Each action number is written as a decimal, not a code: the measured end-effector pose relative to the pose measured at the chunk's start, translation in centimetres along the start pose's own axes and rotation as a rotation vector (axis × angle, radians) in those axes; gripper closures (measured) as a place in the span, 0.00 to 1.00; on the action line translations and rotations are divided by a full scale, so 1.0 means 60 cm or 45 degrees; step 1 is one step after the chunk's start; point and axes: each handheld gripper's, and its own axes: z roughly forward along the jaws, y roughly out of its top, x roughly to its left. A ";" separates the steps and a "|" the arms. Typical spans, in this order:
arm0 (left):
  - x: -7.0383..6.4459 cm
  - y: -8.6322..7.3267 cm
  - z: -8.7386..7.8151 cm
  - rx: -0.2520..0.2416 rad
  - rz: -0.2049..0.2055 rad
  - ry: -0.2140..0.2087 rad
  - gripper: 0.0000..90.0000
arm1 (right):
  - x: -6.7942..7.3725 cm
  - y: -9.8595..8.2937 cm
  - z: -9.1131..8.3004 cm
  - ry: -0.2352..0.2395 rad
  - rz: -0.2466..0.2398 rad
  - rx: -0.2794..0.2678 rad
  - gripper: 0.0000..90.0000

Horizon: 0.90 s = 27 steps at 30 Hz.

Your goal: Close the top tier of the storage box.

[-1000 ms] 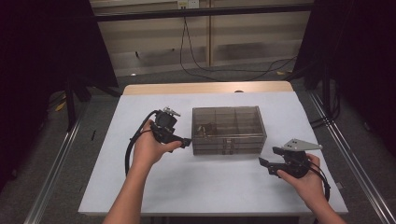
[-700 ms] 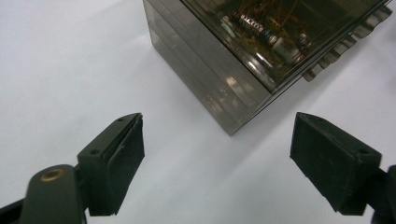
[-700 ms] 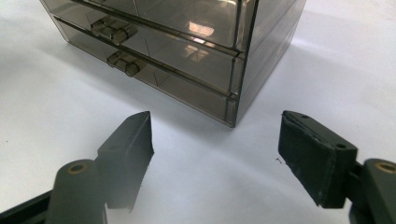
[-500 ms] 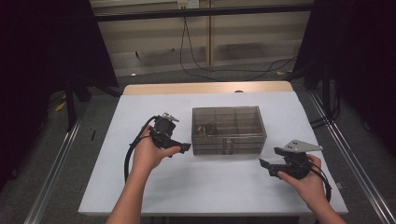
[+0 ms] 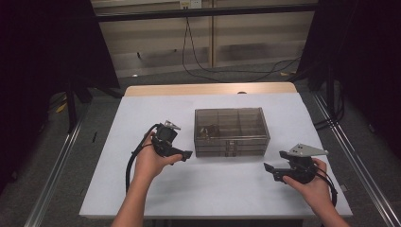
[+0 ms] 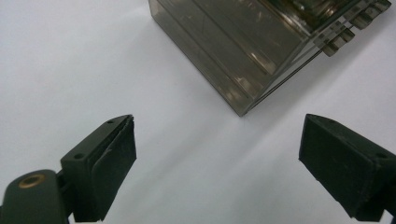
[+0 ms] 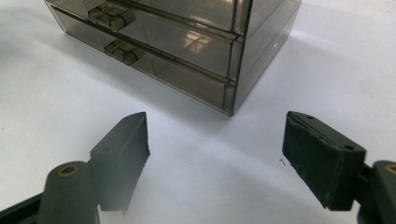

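A smoky clear plastic drawer box (image 5: 231,131) sits in the middle of the white table (image 5: 142,113); small parts lie in its top-left compartment. My left gripper (image 5: 185,153) is open just left of the box's front left corner (image 6: 243,112), its jaws wide apart with nothing between them. My right gripper (image 5: 268,169) is open near the table's front right, aimed at the box's front right corner (image 7: 229,112). Two drawer handles (image 7: 111,16) show on the box front.
The table's wooden far edge (image 5: 208,89) lies behind the box. Cables (image 5: 198,52) trail on the floor beyond it. Metal rails (image 5: 52,165) run along both sides of the table.
The left gripper has moved slightly down and toward the table's front, staying beside the box's left end. The right gripper has barely moved.
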 end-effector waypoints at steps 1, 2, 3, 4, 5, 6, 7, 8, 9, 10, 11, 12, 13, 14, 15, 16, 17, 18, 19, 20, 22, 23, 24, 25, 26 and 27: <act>0.000 -0.003 0.001 0.005 0.000 0.004 0.12 | 0.000 0.000 -0.001 -0.003 0.001 0.000 0.24; 0.000 -0.004 0.002 -0.002 -0.002 -0.002 0.12 | 0.000 -0.001 -0.001 -0.007 0.001 -0.005 0.24; 0.001 -0.007 0.003 -0.003 -0.006 -0.002 0.12 | -0.001 -0.001 -0.002 -0.007 0.001 -0.006 0.24; 0.001 -0.008 0.003 -0.003 -0.007 0.001 0.12 | -0.001 -0.002 -0.002 -0.011 0.001 -0.006 0.23; 0.001 -0.011 0.004 -0.007 -0.009 0.003 0.12 | -0.002 -0.002 -0.003 -0.011 -0.002 -0.006 0.23; 0.001 -0.013 0.004 -0.012 -0.018 -0.001 0.12 | -0.002 -0.002 -0.003 -0.011 0.005 -0.005 0.23; 0.002 -0.015 0.004 -0.016 -0.013 -0.004 0.12 | -0.002 -0.003 -0.003 -0.009 0.001 -0.003 0.23; 0.003 -0.017 0.004 -0.014 -0.010 0.003 0.12 | -0.002 -0.003 -0.003 -0.009 0.000 -0.005 0.23; 0.003 -0.019 0.004 -0.024 -0.018 -0.001 0.12 | -0.003 -0.004 -0.003 -0.007 -0.006 -0.003 0.23; 0.004 -0.021 0.003 -0.010 -0.005 0.012 0.11 | -0.003 -0.004 -0.003 -0.006 -0.006 -0.001 0.23; 0.004 -0.024 0.004 -0.024 -0.011 0.004 0.11 | -0.003 -0.005 -0.003 -0.003 0.000 -0.002 0.23; 0.004 -0.026 0.004 -0.020 -0.016 0.002 0.11 | -0.003 -0.005 -0.004 -0.005 0.002 -0.002 0.23; 0.004 -0.028 0.004 -0.019 -0.022 0.006 0.11 | -0.003 -0.005 -0.004 -0.006 0.001 -0.001 0.22; 0.005 -0.030 0.004 -0.022 -0.022 -0.002 0.11 | -0.004 -0.006 -0.005 -0.005 -0.002 0.000 0.22; 0.006 -0.033 0.005 -0.028 -0.023 -0.004 0.11 | -0.004 -0.006 -0.005 -0.007 -0.003 0.000 0.22; 0.006 -0.035 0.004 -0.023 -0.022 0.005 0.11 | -0.005 -0.007 -0.005 -0.007 -0.003 -0.005 0.22; 0.006 -0.037 0.004 -0.030 -0.022 0.000 0.11 | -0.005 -0.007 -0.006 -0.009 0.003 -0.003 0.22; 0.006 -0.039 0.004 -0.031 -0.023 0.005 0.11 | -0.005 -0.008 -0.006 -0.009 0.004 -0.004 0.22; 0.007 -0.041 0.004 -0.040 -0.020 -0.004 0.11 | -0.006 -0.008 -0.007 -0.010 0.005 -0.004 0.22; 0.006 -0.043 0.004 -0.034 -0.019 0.002 0.11 | -0.007 -0.009 -0.007 -0.012 0.001 -0.006 0.22; 0.007 -0.046 0.004 -0.044 -0.029 -0.006 0.11 | -0.008 -0.010 -0.007 -0.010 0.008 -0.007 0.22; 0.008 -0.048 0.004 -0.047 -0.027 -0.007 0.11 | -0.008 -0.010 -0.008 -0.011 0.008 -0.007 0.22; 0.008 -0.050 0.004 -0.047 -0.035 0.002 0.11 | -0.009 -0.010 -0.008 -0.014 0.007 -0.011 0.22; 0.010 -0.052 0.003 -0.042 -0.027 -0.006 0.11 | -0.010 -0.010 -0.009 -0.017 0.010 -0.013 0.22; 0.010 -0.053 0.003 -0.050 -0.032 -0.007 0.11 | -0.010 -0.010 -0.010 -0.018 0.015 -0.012 0.22; 0.011 -0.055 0.002 -0.049 -0.030 -0.004 0.11 | -0.011 -0.010 -0.010 -0.017 0.012 -0.012 0.21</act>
